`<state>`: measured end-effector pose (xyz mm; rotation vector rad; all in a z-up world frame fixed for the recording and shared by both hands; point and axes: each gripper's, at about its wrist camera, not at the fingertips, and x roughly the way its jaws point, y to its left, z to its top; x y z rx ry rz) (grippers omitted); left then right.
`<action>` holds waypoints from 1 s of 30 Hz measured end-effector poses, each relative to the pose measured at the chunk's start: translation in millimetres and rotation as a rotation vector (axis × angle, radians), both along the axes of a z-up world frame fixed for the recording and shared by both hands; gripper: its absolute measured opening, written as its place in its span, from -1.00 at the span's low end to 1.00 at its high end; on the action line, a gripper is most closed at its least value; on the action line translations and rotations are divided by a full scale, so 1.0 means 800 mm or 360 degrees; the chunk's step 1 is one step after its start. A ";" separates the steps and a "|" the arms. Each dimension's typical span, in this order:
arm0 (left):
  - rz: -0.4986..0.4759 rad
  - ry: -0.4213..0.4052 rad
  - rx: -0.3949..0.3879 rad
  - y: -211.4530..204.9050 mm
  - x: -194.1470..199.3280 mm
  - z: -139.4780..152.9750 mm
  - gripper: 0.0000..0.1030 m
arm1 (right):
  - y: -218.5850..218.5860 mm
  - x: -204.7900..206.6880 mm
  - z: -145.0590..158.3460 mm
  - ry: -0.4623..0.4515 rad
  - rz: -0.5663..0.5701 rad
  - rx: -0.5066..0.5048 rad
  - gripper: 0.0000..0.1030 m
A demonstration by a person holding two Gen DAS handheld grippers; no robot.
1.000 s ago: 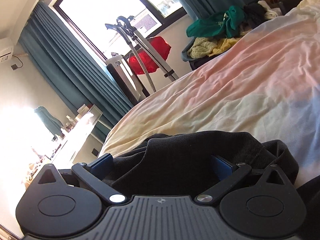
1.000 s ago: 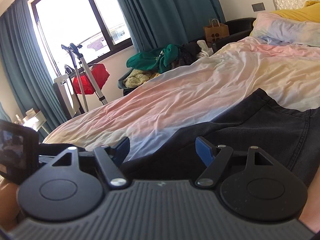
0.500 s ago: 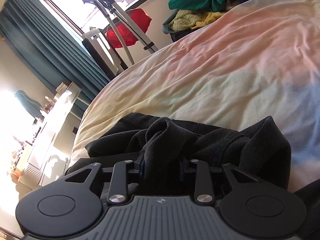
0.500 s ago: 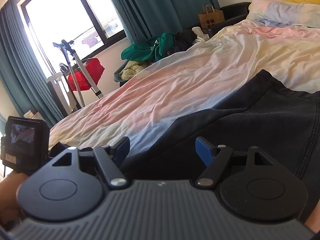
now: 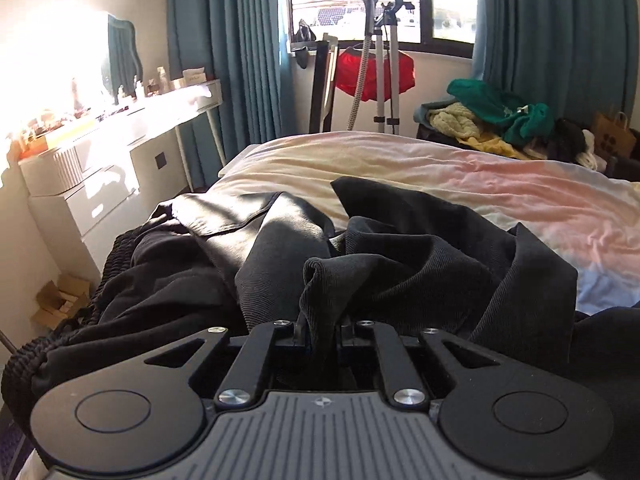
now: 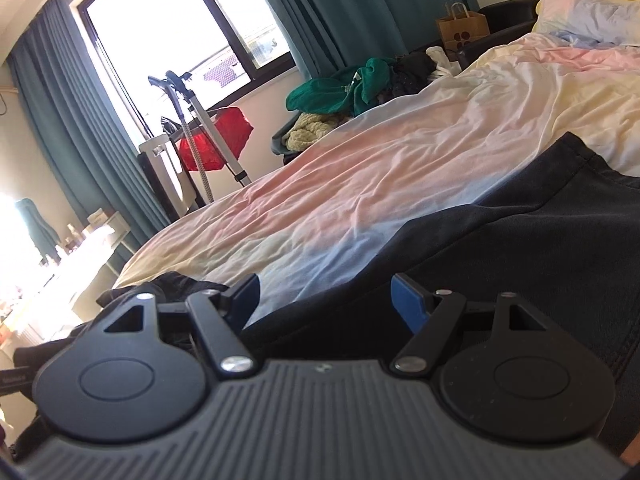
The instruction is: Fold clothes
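Note:
A black garment [image 5: 400, 256] lies bunched on the pastel bedsheet [image 5: 500, 184] near the bed's near edge. My left gripper [image 5: 323, 330] is shut on a raised fold of this black cloth, which stands up between the jaws. In the right wrist view the same black garment [image 6: 540, 240] lies flat over the sheet [image 6: 380, 176]. My right gripper [image 6: 326, 298] is open just above its edge, blue fingertips [image 6: 406, 300] wide apart with nothing between them.
A pile of green and yellow clothes [image 5: 500, 116] sits beyond the far side of the bed. A garment steamer stand with a red item [image 5: 376, 68] is by the window. A white dresser [image 5: 108, 136] stands left. Pillows [image 6: 592, 16] lie at the headboard.
My left gripper closed on the black cloth and has since swung left with the fold, now facing the window and dresser. My right gripper stayed open and tilted a little.

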<state>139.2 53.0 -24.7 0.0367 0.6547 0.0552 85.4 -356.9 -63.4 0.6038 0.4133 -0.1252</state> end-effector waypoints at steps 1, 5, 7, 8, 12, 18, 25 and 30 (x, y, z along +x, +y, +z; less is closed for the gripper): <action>0.0038 0.0007 -0.0026 0.016 -0.004 -0.005 -0.80 | 0.003 0.002 -0.002 0.0008 0.0061 0.0049 0.47; 0.0122 0.0059 -0.0260 0.049 0.001 -0.012 -0.80 | 0.025 0.023 -0.007 0.0063 0.0320 0.0207 0.46; 0.0161 0.0086 -0.0383 0.064 0.004 -0.014 -0.79 | 0.048 0.050 -0.001 0.0091 0.0447 0.0173 0.46; 0.0165 0.0086 -0.0398 0.066 0.006 -0.015 -0.79 | 0.057 0.063 0.003 0.0098 0.0498 0.0160 0.46; 0.0183 0.0085 -0.0437 0.066 0.013 -0.025 -0.78 | 0.076 0.158 -0.012 0.0224 0.0536 0.0465 0.46; 0.0181 0.0083 -0.0488 0.070 0.017 -0.032 -0.76 | 0.102 0.276 -0.063 0.0439 0.0429 0.0551 0.35; 0.0165 0.0109 -0.0559 0.079 0.027 -0.043 -0.73 | 0.111 0.300 -0.087 0.0374 0.0272 0.0562 -0.29; 0.0145 0.0085 -0.0576 0.079 0.025 -0.041 -0.70 | 0.103 0.287 -0.077 0.0307 0.0196 0.0492 -0.88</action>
